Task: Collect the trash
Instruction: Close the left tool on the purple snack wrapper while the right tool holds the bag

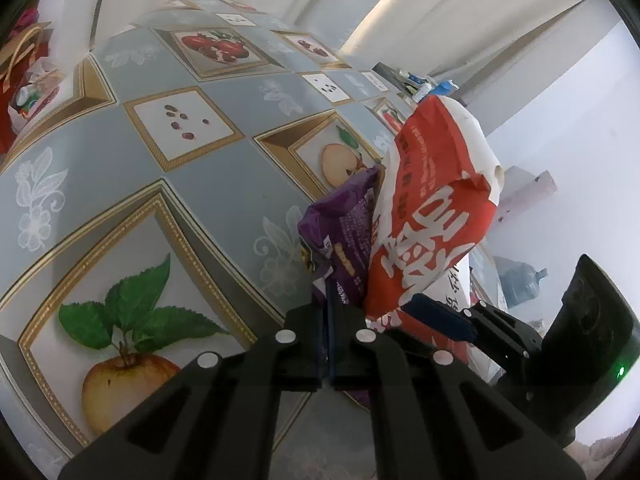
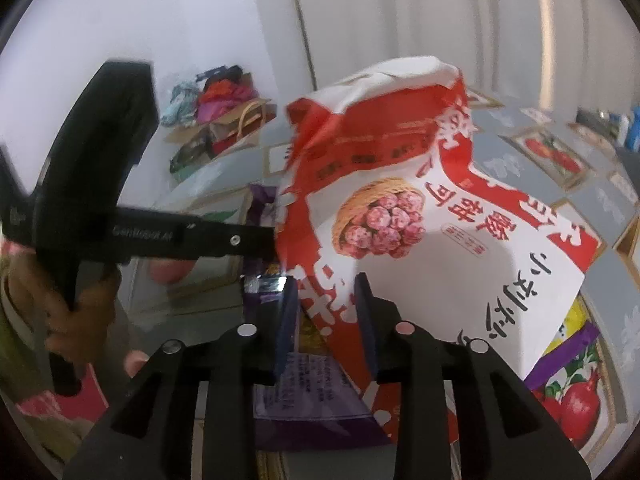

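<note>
Your table (image 1: 120, 168) fills most of both views, covered in a grey-blue cloth with framed fruit prints — apples near you, pomegranates farther off. Behind it hang pale curtains (image 1: 420, 12), and a white wall (image 1: 580, 128) stands to the right in the left wrist view. On the cloth stands the biggest piece of trash, a red and white snack bag (image 2: 400, 208), crumpled and upright, its open top sagging; a picture of red fruit in a basket shows on its face. Just to its left, touching it, is a smaller purple wrapper (image 1: 344, 224), and more purple packaging lies flat beneath the bag's near edge. Your left gripper (image 1: 329, 320) has its pads pressed together on the lower edge of the purple wrapper, which rises from between them. Your right gripper (image 2: 326, 316) has its pads apart, with the bottom corner of the red and white bag between them; the pads do not look pressed onto it, though the left pad sits very close. Your hand (image 2: 60, 300) on the left gripper's handle shows at the left of the right wrist view. Far across the room sit a box of clothes (image 2: 216, 96) and a blue water jug (image 1: 520, 280).
</note>
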Available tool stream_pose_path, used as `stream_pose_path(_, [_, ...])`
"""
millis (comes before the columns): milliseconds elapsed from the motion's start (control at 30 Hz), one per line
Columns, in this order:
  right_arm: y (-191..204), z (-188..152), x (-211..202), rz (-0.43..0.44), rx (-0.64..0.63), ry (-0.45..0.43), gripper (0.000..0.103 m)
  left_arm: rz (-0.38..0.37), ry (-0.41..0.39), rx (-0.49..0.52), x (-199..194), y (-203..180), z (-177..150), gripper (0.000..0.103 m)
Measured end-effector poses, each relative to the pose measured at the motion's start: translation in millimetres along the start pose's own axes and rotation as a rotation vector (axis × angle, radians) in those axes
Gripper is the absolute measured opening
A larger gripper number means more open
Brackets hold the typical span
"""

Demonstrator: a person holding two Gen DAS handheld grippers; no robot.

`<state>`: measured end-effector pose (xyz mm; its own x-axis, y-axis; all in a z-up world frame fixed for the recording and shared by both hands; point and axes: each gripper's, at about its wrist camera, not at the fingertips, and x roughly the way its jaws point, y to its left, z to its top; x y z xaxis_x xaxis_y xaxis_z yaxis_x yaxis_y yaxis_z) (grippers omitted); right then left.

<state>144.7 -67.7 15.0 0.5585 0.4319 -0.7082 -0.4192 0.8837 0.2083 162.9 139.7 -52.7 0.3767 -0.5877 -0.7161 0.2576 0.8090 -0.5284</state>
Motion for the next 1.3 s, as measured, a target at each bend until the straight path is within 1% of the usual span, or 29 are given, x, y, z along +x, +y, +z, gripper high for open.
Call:
stream_pose_path(233, [12,6,5,-0.034,-0.074,-0.004,0.030,-0.011,-0.005,0.015,-5,-3,0,0.001])
stream_pose_path(367, [11,7,1,-0.031,-0.062,-0.018,0.030,0.002,-0.021,0.044,-5,-9,2,0.001])
stream_pose_path(433, [7,9,-3,-0.008,-0.032,-0.030,0.030,-0.002,-0.025,0.049,-5,-10,2,0.001])
stream_pose_path(567, [-3,16,-17,0.046,0.059,-0.077,0.036,-0.001,-0.028,0.051,-6,-9,-1,0.001])
stream_pose_path(700, [-15,26,-27,0.098,0.158,-0.111,0.047,-0.008,-0.035,0.056,-10,-11,-4,0.001])
stream_pose_path(767, [-21,32,-30,0.127,0.209,-0.123,0.049,-0.011,-0.045,0.063,-13,-14,-5,0.001])
stream_pose_path(833, [-20,36,-30,0.122,0.224,-0.126,0.051,-0.012,-0.056,0.075,-17,-18,-6,0.001])
stream_pose_path(1000, [-17,43,-31,0.078,0.252,-0.124,0.052,-0.015,-0.078,0.122,-24,-34,-10,0.001])
stream_pose_path(1067, [-18,43,-32,0.070,0.266,-0.122,0.049,-0.018,-0.083,0.137,-26,-40,-12,0.001])
stream_pose_path(1133, [-19,36,-35,0.068,0.283,-0.111,0.036,-0.022,-0.090,0.152,-27,-46,-14,0.001])
stream_pose_path(1167, [-21,35,-37,0.063,0.296,-0.107,0.033,-0.021,-0.095,0.162,-29,-50,-14,0.001])
stream_pose_path(1233, [-18,28,-43,0.074,0.313,-0.108,0.021,-0.025,-0.106,0.178,-32,-56,-16,0.001])
stream_pose_path(1300, [-22,26,-50,0.083,0.334,-0.124,0.015,-0.028,-0.115,0.186,-35,-61,-17,0.001])
